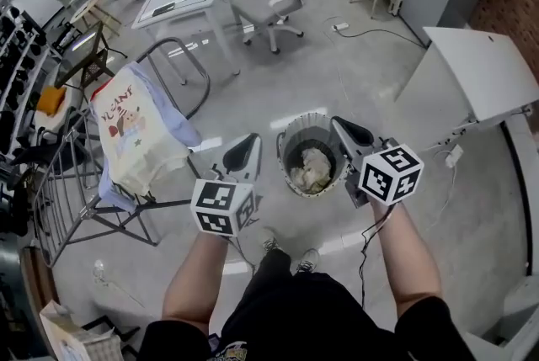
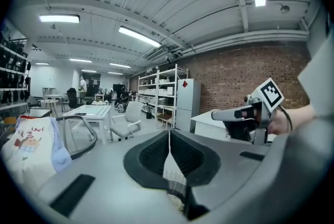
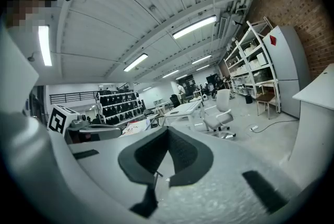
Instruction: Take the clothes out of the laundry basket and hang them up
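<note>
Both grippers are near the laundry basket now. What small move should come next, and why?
Probably open the right gripper and lower it into the laundry basket. Both it and the left gripper have their jaws together and hold nothing, and a pale cloth lies in the basket, below and between them, not yet taken out.

Left hand-held gripper (image 1: 251,140) and right hand-held gripper (image 1: 338,124) extended forward, jaws together.
</note>
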The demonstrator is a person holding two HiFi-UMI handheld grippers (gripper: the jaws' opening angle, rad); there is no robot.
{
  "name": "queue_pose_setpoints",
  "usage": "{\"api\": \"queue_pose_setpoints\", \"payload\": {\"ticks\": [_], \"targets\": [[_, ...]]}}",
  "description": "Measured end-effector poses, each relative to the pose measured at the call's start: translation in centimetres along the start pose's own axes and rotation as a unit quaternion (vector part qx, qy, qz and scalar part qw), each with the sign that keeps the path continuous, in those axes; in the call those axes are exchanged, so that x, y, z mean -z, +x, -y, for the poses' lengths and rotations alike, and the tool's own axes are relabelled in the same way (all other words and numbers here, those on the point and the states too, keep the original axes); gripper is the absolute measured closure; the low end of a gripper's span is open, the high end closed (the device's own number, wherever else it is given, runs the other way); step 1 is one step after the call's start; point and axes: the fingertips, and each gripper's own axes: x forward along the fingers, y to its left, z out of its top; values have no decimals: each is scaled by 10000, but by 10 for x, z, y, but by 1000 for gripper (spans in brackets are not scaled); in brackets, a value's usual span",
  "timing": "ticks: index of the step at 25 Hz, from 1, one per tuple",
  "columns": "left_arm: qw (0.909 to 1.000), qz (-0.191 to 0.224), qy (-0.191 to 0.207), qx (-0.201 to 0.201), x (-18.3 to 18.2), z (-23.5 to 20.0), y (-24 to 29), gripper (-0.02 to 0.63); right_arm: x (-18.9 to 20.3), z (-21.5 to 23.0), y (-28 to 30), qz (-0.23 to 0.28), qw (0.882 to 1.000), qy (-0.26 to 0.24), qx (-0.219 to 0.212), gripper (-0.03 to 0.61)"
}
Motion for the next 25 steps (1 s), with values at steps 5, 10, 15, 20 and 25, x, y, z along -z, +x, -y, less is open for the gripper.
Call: {"api": "queue_pose_setpoints", "payload": {"ticks": [5, 10, 15, 20, 25], "targets": [[9997, -69, -30, 226, 10, 6, 34, 603, 11, 28, 4, -65, 9997, 114, 216, 574], [9988, -61, -147, 466, 16, -2, 71, 603, 19, 50, 20, -195, 9987, 150, 448, 574], [9972, -21, -213, 714, 19, -19, 111, 601, 22, 75, 44, -236, 9968, 199, 739, 574], [9954, -36, -234, 925, 29, -40, 140, 601, 29, 94, 71, -279, 9939, 291, 1031, 572], [9932, -183, -307, 1107, 55, -59, 159, 600, 45, 103, 98, -430, 9916, 347, 1168, 571]]}}
